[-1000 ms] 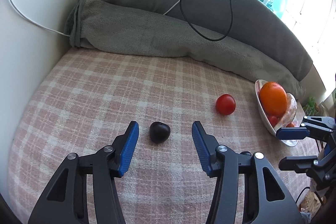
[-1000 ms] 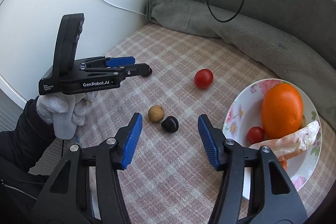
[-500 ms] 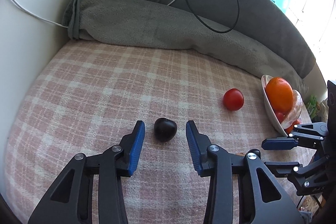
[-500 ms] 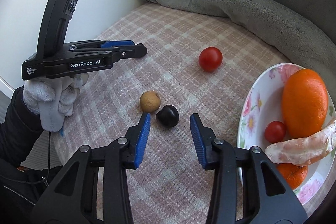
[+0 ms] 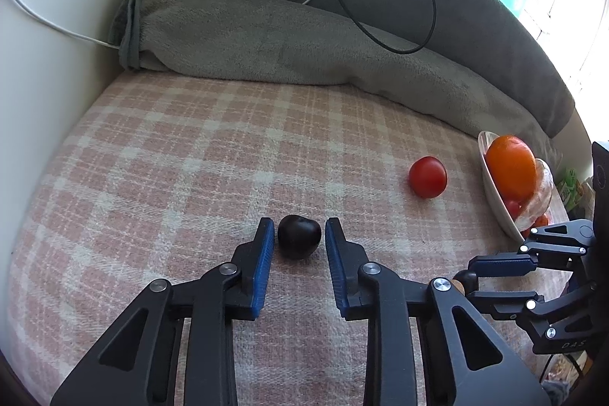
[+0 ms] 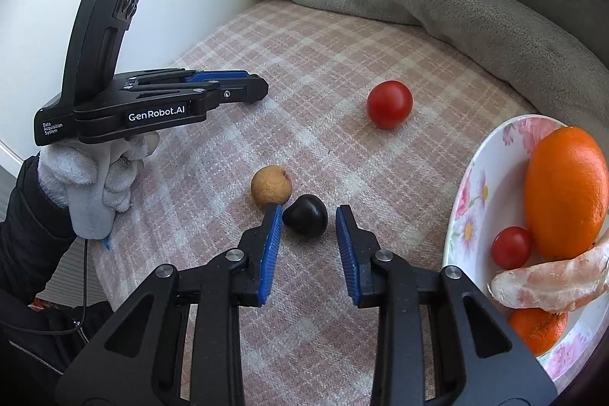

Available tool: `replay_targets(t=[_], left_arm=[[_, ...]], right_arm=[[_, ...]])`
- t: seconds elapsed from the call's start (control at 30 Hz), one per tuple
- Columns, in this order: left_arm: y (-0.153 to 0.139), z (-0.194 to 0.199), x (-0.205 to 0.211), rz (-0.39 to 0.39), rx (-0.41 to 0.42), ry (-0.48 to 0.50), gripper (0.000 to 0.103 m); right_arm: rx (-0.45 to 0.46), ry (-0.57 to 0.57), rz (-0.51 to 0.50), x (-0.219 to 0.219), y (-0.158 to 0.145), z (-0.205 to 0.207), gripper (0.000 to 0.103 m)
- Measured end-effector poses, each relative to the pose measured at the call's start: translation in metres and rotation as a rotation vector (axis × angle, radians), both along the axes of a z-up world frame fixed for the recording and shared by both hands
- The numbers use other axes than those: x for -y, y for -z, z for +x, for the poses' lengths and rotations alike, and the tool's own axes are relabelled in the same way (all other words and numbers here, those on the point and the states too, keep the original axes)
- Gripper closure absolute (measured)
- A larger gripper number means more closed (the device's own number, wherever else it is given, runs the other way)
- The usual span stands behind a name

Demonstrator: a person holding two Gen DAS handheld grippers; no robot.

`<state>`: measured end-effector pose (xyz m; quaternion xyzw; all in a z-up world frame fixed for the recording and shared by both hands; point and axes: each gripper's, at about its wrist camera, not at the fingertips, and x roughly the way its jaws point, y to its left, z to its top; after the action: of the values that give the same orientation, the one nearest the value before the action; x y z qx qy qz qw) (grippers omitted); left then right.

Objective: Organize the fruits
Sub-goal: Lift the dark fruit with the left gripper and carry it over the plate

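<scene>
The left gripper [image 5: 298, 234] has its jaws clenched on the first dark fruit [image 5: 298, 241], which sits on the checked pink cloth [image 5: 190, 177] with a blue pad against each side. The fruit is nearly round, with a small dimple facing up and no clear long axis. Beyond the jaws and off to their right lies a red tomato [image 5: 428, 176], well apart from them. Further right is a flowered plate [image 6: 472, 200] holding a large orange [image 6: 567, 193], a cherry tomato [image 6: 511, 247], a peeled citrus segment [image 6: 548, 286] and a small orange [image 6: 538, 328].

The right gripper [image 6: 309, 212] points steeply down. Its jaws are closing around the second dark fruit [image 6: 305, 215], which lies on the cloth between them. The left pad is at its side and the right pad is just clear of it. This fruit tapers slightly towards the left pad. A tan fruit [image 6: 271, 185] touches it, just past the left fingertip and crowding that side. A white-gloved hand [image 6: 95, 177] holds the left gripper, far to the left of these jaws.

Rolled grey blankets [image 5: 285, 37] lie beyond both pairs of jaws, with a black cable [image 5: 430, 6] looped over them.
</scene>
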<state>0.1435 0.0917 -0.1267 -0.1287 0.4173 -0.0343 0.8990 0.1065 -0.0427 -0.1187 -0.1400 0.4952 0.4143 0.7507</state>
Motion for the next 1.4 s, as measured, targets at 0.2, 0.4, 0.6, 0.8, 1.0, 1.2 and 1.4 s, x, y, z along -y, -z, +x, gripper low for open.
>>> replay_targets(t=[0.2, 0.4, 0.6, 0.8, 1.0, 1.2, 1.4], left_arm=[[0.001, 0.002, -0.002, -0.004, 0.0, 0.007, 0.082], [0.0, -0.001, -0.005, -0.008, 0.002, 0.005, 0.083], [-0.007, -0.009, -0.006, -0.009, 0.018, 0.005, 0.083], [-0.018, -0.017, -0.003, -0.008, 0.043, 0.014, 0.083], [-0.03, -0.023, 0.009, -0.023, 0.074, 0.038, 0.083], [-0.038, -0.021, 0.033, -0.043, 0.094, 0.08, 0.083], [-0.041, -0.014, 0.061, -0.059, 0.106, 0.13, 0.083]], right_arm=[[0.006, -0.008, -0.005, -0.004, 0.001, 0.0, 0.077], [0.008, 0.0, -0.004, -0.005, 0.001, 0.0, 0.078], [0.019, 0.028, 0.021, 0.005, -0.006, -0.001, 0.078], [0.034, 0.059, 0.068, 0.021, -0.022, -0.004, 0.078], [0.061, 0.112, 0.11, 0.044, -0.038, -0.006, 0.078], [0.097, 0.181, 0.135, 0.074, -0.053, -0.01, 0.078], [0.12, 0.261, 0.141, 0.107, -0.06, -0.007, 0.078]])
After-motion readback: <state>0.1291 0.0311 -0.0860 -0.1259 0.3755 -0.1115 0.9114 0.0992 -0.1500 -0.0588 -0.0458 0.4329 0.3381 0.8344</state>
